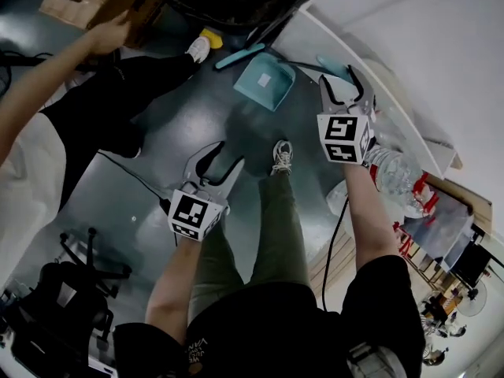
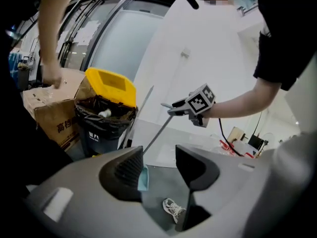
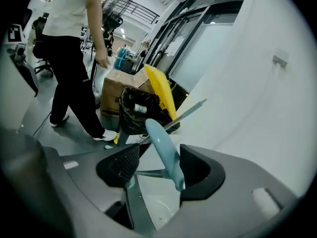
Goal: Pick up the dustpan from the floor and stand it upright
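The teal dustpan (image 1: 264, 81) stands with its pan on the dark floor and its shaft tilted up toward the white wall. In the left gripper view its grey shaft (image 2: 156, 133) rises to my right gripper (image 2: 171, 108). My right gripper (image 1: 340, 81) is at the teal handle grip (image 3: 163, 150), which lies between the jaws near the right pad. The left pad stands apart from it, so the jaws are open (image 3: 158, 165). My left gripper (image 1: 224, 157) hangs open and empty above the floor (image 2: 159, 165), nearer to me.
A black bin with a yellow lid (image 2: 106, 115) and a cardboard box (image 2: 49, 113) stand behind the pan. Another person (image 1: 79, 109) reaches toward the box. A second long handle (image 1: 240, 56) lies by the bin. The white wall (image 1: 394, 22) runs along the right; bottles (image 1: 394, 172) sit by it.
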### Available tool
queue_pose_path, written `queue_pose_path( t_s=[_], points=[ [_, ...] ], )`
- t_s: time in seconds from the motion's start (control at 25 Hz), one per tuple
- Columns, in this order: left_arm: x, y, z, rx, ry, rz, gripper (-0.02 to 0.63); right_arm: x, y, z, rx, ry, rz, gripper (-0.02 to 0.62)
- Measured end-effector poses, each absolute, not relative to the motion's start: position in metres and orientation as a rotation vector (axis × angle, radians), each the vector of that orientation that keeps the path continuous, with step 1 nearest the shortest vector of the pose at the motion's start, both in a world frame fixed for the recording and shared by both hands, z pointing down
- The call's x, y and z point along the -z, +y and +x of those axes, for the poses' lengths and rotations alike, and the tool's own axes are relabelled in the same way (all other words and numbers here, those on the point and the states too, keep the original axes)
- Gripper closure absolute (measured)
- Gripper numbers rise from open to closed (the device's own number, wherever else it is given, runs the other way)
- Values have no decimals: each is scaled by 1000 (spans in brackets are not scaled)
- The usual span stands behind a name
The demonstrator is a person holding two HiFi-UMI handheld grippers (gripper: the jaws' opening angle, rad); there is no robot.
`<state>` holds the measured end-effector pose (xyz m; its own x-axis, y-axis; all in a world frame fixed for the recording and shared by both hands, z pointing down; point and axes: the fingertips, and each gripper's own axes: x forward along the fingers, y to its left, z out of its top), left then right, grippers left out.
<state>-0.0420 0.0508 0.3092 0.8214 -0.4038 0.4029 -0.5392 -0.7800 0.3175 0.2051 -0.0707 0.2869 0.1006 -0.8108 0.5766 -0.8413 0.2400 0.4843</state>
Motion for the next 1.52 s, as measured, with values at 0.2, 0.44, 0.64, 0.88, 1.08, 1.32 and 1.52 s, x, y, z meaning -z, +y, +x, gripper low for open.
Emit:
queue_pose_path(
  t_s=[0.2, 0.44, 0.64, 0.88, 1.08, 1.32, 1.52],
  points=[
    [-287, 52, -46, -435, -679, 2616, 383, -265, -51, 197, -81, -1707, 1593, 348],
    [-237, 44, -58, -384, -688, 2675, 383, -203, -8, 187, -213, -1813, 1807, 350],
    [-187, 40, -68, -315, -715, 2723, 383, -156, 35, 171, -336, -1895, 1969, 351],
    [-126, 48, -73, -226, -721, 2787, 383, -102, 75, 152, -387, -1966, 2111, 353],
    [-85, 65, -81, -165, -709, 2827, 383, -65, 102, 133, -367, -2002, 2138, 356],
    [-49, 81, -85, -135, -649, 2881, 383, -37, 127, 115, -337, -2019, 2184, 498],
    [-29, 90, -101, -124, -636, 2913, 383, -27, 139, 95, -345, -2034, 2197, 582]
  ],
)
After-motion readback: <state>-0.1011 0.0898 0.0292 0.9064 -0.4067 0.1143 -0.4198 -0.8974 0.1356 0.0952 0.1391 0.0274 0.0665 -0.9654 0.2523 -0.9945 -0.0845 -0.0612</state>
